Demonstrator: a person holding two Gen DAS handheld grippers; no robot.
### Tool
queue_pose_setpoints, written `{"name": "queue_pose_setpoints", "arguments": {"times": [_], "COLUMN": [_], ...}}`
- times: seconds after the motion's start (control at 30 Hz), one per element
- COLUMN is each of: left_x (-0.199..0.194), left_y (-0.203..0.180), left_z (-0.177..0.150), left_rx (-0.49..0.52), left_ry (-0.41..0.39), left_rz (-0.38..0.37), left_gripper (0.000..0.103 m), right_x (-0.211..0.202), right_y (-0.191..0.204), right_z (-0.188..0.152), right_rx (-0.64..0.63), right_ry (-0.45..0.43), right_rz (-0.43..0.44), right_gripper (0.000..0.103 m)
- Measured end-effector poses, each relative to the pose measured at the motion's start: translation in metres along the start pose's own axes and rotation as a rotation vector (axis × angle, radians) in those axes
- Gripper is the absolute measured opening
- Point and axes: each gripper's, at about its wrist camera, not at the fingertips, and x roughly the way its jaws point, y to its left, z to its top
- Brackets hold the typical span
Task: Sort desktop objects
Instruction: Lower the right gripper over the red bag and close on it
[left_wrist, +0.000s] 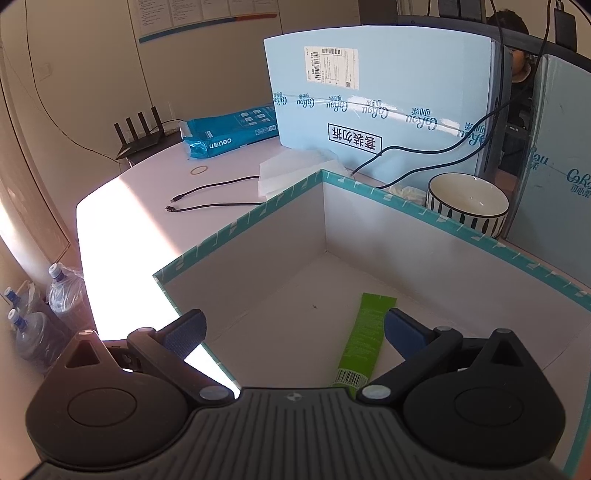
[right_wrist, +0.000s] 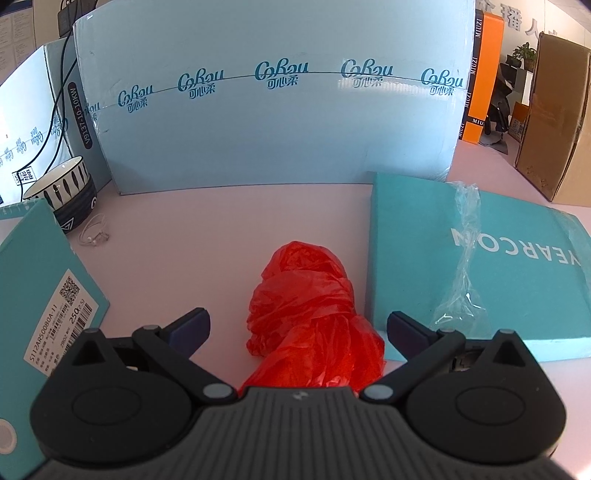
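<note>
At the bottom of the left wrist view, the left gripper (left_wrist: 293, 330) hangs over the open teal-rimmed box (left_wrist: 236, 225) with its jaws spread wide, holding nothing. A green sachet (left_wrist: 364, 338) lies flat on the box floor at lower centre, just beside the right-hand finger. Past the far rim, at the right edge, stands a striped bowl (left_wrist: 467, 203); black cables (left_wrist: 218, 195) trail over the table (left_wrist: 147, 192) at centre left.

In the right wrist view, the right gripper (right_wrist: 297, 330) is likewise spread, with a crumpled red plastic bag (right_wrist: 308, 310) lying on the table between its fingers, untouched. A teal lid (right_wrist: 410, 258) bearing a clear plastic wrapper (right_wrist: 463, 258) lies right of it. Farther back, a large light-blue carton (right_wrist: 273, 129) fills the top.
</note>
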Motion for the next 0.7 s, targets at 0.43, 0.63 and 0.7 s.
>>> {"name": "queue_pose_setpoints", "arguments": {"times": [0.43,0.63,0.7], "left_x": [0.0019,0.0014,0.0016], "left_y": [-0.0028,0.0001,-0.0007], "left_z": [0.0001,0.0000,0.0002], "left_rx": [0.003,0.002,0.002], "left_ry": [0.003,0.003,0.004], "left_rz": [0.002,0.000,0.001], "left_gripper": [0.103,0.103,0.103], "right_x": [0.0004,0.0009,0.0010], "right_y": [0.0013,0.0023,0.0028], "right_z": [-0.0015,-0.0021,-0.0020], "right_rx": [-0.014,-0.024,-0.026], "right_ry": [-0.004,-0.006,-0.006], "right_rz": [-0.004,-0.009,-0.011], "right_gripper": [0.103,0.103,0.103]}}
